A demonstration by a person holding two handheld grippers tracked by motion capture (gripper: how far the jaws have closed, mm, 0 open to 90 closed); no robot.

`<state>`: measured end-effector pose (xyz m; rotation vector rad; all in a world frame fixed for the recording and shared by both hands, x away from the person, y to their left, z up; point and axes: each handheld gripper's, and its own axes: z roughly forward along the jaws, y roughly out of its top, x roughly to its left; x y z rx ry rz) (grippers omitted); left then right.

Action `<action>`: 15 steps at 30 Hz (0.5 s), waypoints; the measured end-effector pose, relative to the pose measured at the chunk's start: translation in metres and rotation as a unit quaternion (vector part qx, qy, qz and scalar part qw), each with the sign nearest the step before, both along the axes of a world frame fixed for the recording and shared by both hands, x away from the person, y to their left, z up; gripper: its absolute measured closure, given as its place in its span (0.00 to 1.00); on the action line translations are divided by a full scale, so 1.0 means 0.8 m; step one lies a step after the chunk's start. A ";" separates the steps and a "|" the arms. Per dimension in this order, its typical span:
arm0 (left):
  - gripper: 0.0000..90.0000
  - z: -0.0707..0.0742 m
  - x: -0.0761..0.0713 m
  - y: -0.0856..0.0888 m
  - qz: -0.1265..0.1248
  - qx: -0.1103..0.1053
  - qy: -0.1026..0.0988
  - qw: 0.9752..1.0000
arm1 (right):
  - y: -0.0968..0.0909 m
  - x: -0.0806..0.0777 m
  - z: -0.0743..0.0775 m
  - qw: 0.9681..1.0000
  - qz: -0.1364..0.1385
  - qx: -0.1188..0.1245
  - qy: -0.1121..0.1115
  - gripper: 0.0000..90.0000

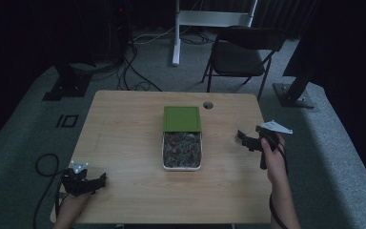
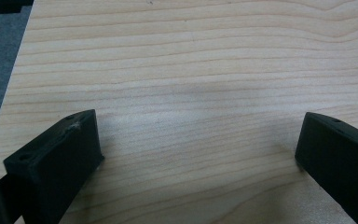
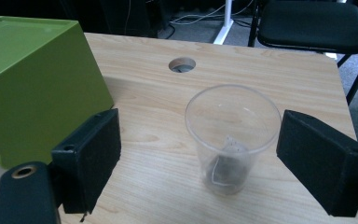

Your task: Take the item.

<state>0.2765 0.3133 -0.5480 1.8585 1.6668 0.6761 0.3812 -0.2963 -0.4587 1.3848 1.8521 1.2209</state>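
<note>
With the clear plastic cup upright on the table between the wide-apart jaws of the right gripper, a tea bag inside: best drawn straight back, touching nothing, left gripper likewise open, resting.

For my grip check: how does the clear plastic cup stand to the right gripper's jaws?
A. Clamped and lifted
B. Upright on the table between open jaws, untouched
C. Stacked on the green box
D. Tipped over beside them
B: the clear plastic cup stands upright on the table, with gaps to both jaws of the right gripper.
</note>
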 end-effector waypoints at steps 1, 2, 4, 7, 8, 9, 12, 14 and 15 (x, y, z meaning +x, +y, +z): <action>0.01 0.000 0.000 0.000 0.000 0.000 0.000 1.000 | 0.000 -0.002 -0.001 1.000 0.000 0.001 0.000 0.15; 0.01 0.000 0.000 0.000 0.000 0.000 0.000 1.000 | -0.001 -0.003 -0.002 1.000 0.001 0.000 0.000 0.15; 0.01 0.000 0.000 0.000 0.000 0.000 0.000 1.000 | -0.001 -0.006 -0.003 1.000 0.003 -0.002 0.001 0.15; 0.01 0.000 0.000 0.000 0.000 0.000 0.000 1.000 | -0.002 -0.009 -0.004 1.000 0.003 -0.003 0.000 0.15; 0.01 0.000 0.000 0.000 0.000 0.000 0.000 1.000 | -0.004 -0.013 -0.005 1.000 0.002 -0.003 0.000 0.15; 0.01 0.000 0.000 0.000 0.000 0.000 0.000 1.000 | -0.004 -0.014 -0.006 1.000 0.002 -0.003 0.000 0.15; 0.01 0.000 0.000 0.000 0.000 0.000 0.000 1.000 | -0.006 -0.019 -0.009 1.000 0.001 0.000 0.000 0.15; 0.01 0.000 0.000 0.000 0.000 0.000 0.000 1.000 | -0.007 -0.023 -0.011 1.000 0.002 0.000 0.001 0.15; 0.01 0.000 0.000 0.000 0.000 0.000 0.000 1.000 | -0.007 -0.025 -0.013 1.000 0.002 -0.002 0.000 0.15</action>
